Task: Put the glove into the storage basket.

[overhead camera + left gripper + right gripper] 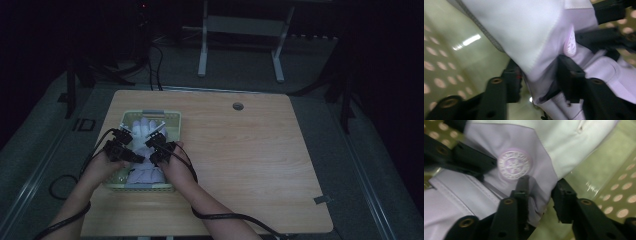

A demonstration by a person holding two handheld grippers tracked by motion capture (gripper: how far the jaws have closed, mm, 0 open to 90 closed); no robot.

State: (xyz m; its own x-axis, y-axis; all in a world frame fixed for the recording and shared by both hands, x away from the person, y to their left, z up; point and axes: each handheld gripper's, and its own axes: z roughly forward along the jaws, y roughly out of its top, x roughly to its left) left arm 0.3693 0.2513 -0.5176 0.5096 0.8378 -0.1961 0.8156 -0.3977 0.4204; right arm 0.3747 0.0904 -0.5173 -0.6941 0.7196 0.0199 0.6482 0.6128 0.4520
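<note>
Both claws, left claw [123, 134] and right claw [156, 131], pinch the white garment [146, 172] inside the basket [172, 118].

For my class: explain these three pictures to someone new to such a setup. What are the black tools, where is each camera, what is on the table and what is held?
A person holds a two-jaw left gripper and right gripper. One camera looks down from above; one more rides on each gripper, looking along its black jaws. On the wooden table sits a pale green perforated basket holding a white and lilac garment. Each gripper's jaws have a fold of that garment between them, seemingly pinching it. A round embossed badge sits near the right gripper's jaws.
</note>
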